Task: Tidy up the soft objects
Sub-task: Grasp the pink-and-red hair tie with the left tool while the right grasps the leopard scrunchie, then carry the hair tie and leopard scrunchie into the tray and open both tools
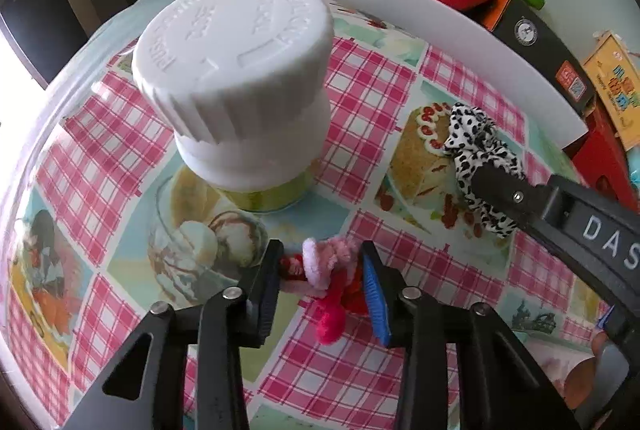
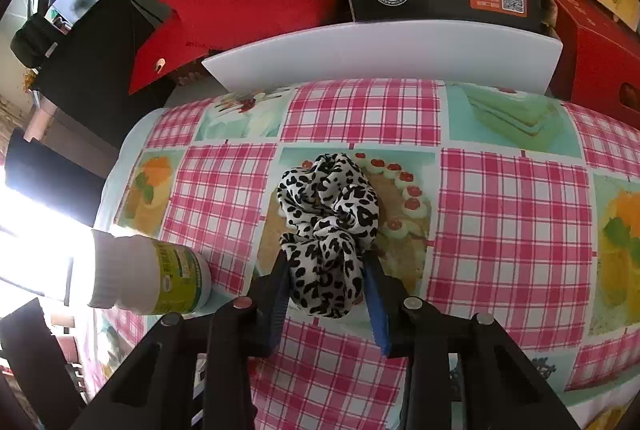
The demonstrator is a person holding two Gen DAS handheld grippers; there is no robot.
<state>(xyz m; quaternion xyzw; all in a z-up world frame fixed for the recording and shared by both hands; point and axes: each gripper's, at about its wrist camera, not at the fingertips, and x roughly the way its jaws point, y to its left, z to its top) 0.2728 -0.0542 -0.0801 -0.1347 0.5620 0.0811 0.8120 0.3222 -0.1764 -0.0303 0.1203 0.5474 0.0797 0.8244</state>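
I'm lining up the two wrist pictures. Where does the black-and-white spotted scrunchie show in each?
Left wrist view: spotted scrunchie at right of middle, under the right gripper reaching in from the right.
Right wrist view: scrunchie at centre, its near end between that gripper's fingers.
Shared landmark: the white-capped bottle, left of the scrunchie in both.

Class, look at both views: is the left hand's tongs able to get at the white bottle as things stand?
Probably not at once: the left tongs are occupied with a pink and red fuzzy toy. The white bottle stands just beyond, nothing between.
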